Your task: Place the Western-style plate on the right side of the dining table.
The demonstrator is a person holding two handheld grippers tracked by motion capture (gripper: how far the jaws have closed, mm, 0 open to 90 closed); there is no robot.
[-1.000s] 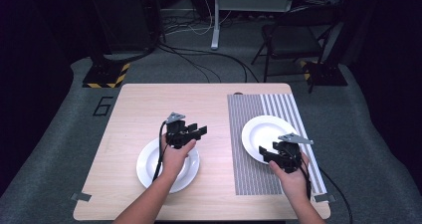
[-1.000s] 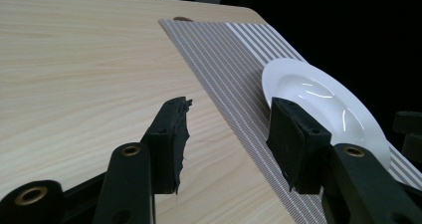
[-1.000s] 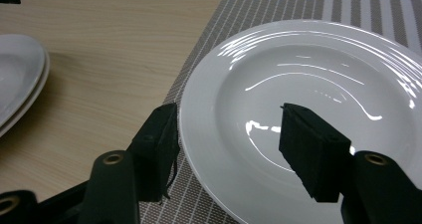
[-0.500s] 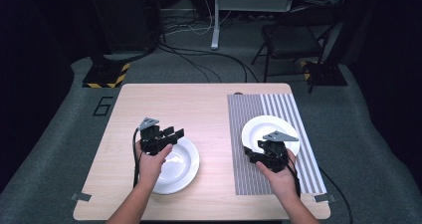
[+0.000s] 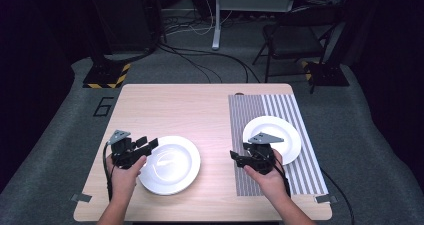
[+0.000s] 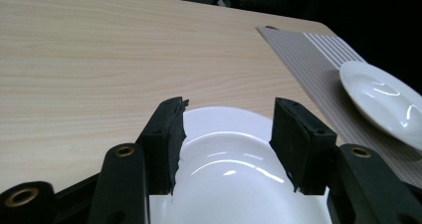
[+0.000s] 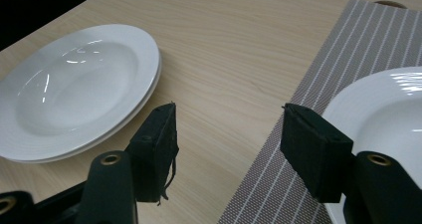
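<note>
Now the left gripper point(image 5: 150, 144), jaws just widening and empty, hovers at nine o'clock of the stacked plates point(image 5: 170, 164) while the right gripper point(image 5: 236, 157) waits spread; next, pinch that rim

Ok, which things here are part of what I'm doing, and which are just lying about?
In the job:
- round white plate on the bare wood, left claw open over its rim
- round white plate on the grey striped placemat, right claw open beside it
- grey striped placemat

Lying about:
- dark folding chair behind the table
- floor cables
</note>
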